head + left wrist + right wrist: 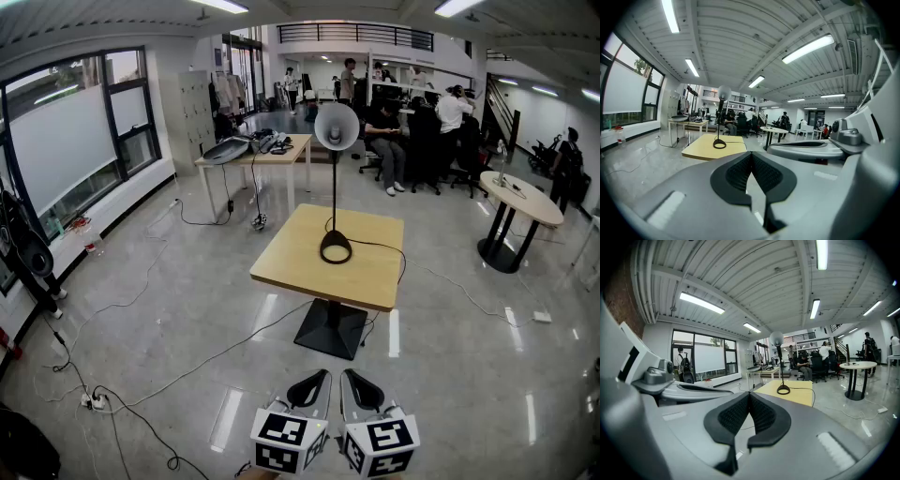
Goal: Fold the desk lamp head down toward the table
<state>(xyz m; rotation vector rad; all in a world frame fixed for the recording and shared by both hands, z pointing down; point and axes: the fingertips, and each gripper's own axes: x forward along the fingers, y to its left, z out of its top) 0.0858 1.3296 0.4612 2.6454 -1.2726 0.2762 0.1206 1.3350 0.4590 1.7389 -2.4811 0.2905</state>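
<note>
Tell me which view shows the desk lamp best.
Head view: the desk lamp stands whole on the wooden table, head, stem and ring base clear. Both gripper views show it small and distant beyond the jaws.

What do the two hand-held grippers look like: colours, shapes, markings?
The left gripper and right gripper match: pale grey bodies tapering to pointed jaws with black insets. Each carries a white cube printed with black square markers. Close up, the pads are black and finely textured. No cables or sleeves show.
</note>
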